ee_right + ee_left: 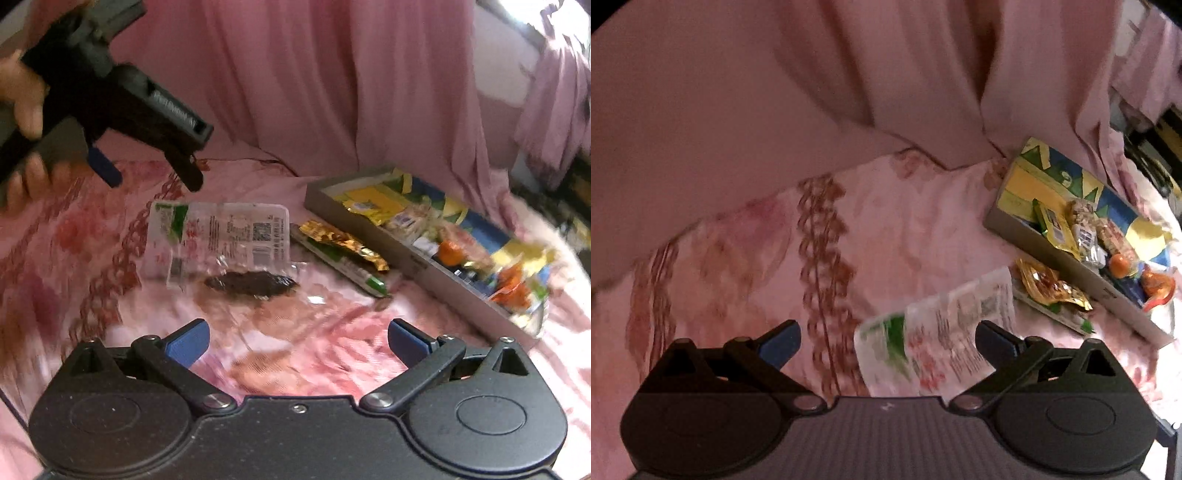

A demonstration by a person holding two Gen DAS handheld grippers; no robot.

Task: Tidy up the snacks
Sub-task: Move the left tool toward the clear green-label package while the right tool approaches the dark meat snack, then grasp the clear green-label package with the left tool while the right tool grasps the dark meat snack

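Left gripper (pixel 888 341): jaws spread wide, nothing between the pads; hovering over the near end of the clear printed packet (pixel 936 334), not touching so far as can be told. Also visible upper left of the right wrist view (pixel 151 177), held in a hand (pixel 26 107), above the packet's left end.
Right gripper (pixel 298 341): jaws wide apart, empty; bottom centre of frame, above bare floral bedspread (pixel 288 354), well short of the packet.
Clear printed packet (pixel 218 242): flat on the bedspread, centre of frame; dark content (pixel 251 283) at its near edge.
Gold wrapper (pixel 343 243): on a green-ended stick pack (pixel 347 266), between packet and box.
Grey box (pixel 369 230): right of frame; already holds yellow, orange and other snacks.
Step in hand (judged): reach for a loose snack, probably the packet; three items outside the box.
Next move calls for: lowering over a packet edge, closing on the thin film, carrying rightward into the box.
Note: motion blur; contact uncertain.
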